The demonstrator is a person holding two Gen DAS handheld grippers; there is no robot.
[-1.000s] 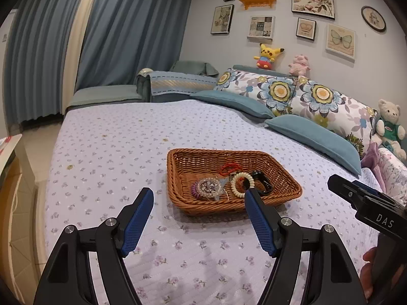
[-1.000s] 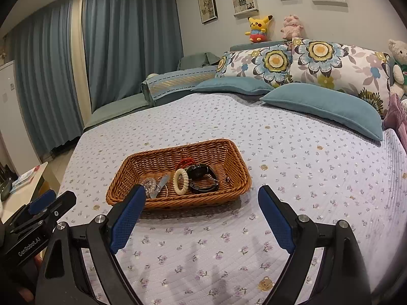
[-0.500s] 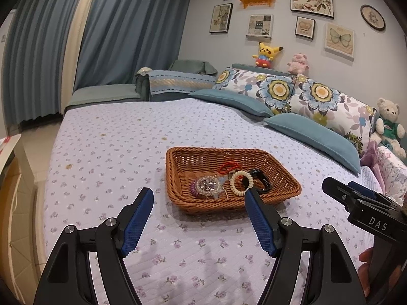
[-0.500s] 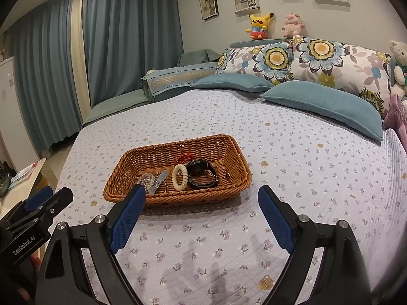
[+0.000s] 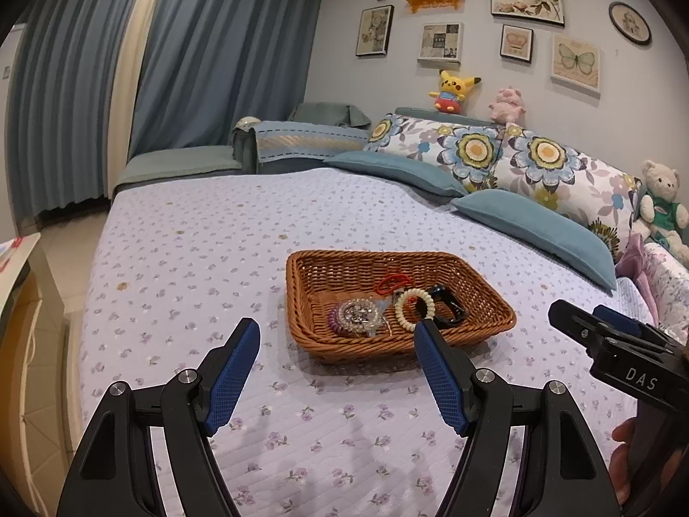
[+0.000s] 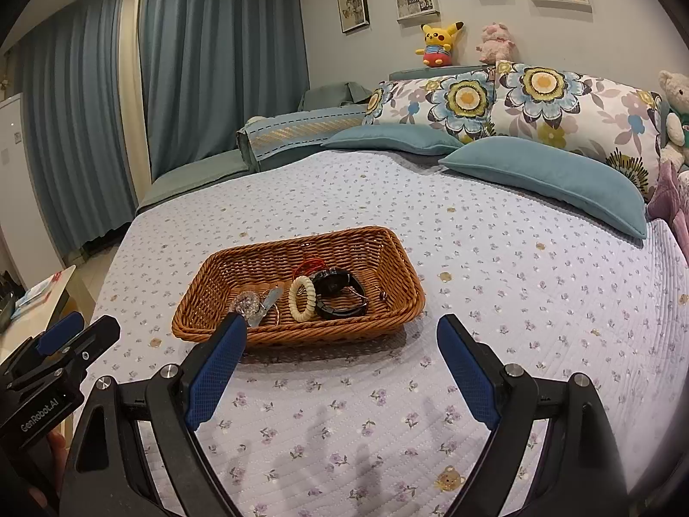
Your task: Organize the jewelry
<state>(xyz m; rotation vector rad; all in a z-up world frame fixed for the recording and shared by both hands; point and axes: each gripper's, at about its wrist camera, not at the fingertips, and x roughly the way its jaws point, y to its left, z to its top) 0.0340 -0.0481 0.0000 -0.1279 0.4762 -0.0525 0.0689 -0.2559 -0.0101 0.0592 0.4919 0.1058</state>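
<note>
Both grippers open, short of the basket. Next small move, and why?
Probably ease the right gripper forward and down toward the cream bead bracelet in the wicker basket: both grippers are open and empty, and the bracelet lies exposed near the basket's near rim.

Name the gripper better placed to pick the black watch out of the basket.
Right, probably. The black watch lies toward the wicker basket's right end, nearer the open right gripper; from the left gripper, the cream bracelet partly blocks it.

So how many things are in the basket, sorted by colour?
In the basket:
Red cord: 1
Cream bead bracelet: 1
Black watch: 1
Sparkly silver brooch: 1
Purple item, mostly hidden: 1
Total: 5
</note>
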